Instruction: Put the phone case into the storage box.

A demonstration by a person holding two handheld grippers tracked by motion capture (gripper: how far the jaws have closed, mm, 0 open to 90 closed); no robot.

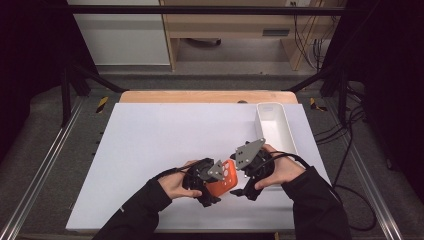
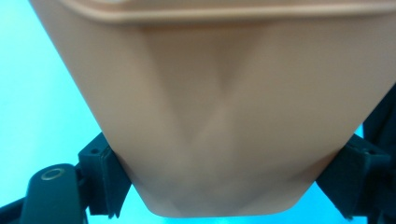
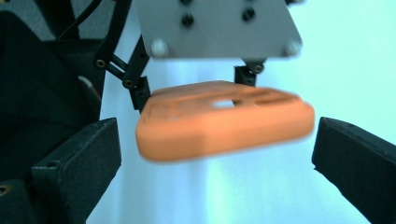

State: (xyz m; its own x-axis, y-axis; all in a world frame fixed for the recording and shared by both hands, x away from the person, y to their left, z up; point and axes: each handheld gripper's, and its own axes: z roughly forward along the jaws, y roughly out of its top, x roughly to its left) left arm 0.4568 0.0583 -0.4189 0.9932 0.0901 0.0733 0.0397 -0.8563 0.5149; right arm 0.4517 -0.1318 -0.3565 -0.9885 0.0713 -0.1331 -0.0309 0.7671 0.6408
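Near the front edge of the white table (image 1: 150, 145), the left gripper (image 1: 212, 182) held a flat orange piece (image 1: 222, 181) with holes through it, raised a little above the surface and tilted. In the left gripper view the orange piece (image 2: 224, 116) sat wedged between the two black jaws, which pressed against its narrow end on both sides, so that gripper was closed around it. The right gripper (image 1: 247, 187) hovered just beside the piece on its right, its grey three-cornered plate tipped up toward the white tray (image 1: 285, 135) that stood along the table's right side. In the right gripper view the jaws stood wide apart with the orange piece (image 3: 224, 121) floating between them, touching neither; the right gripper (image 3: 215, 163) had hold of nothing. Behind the piece in that view hung the grey plate (image 3: 217, 28) of the left gripper. The person's dark sleeves (image 1: 145, 210) came in from the bottom of the high view.
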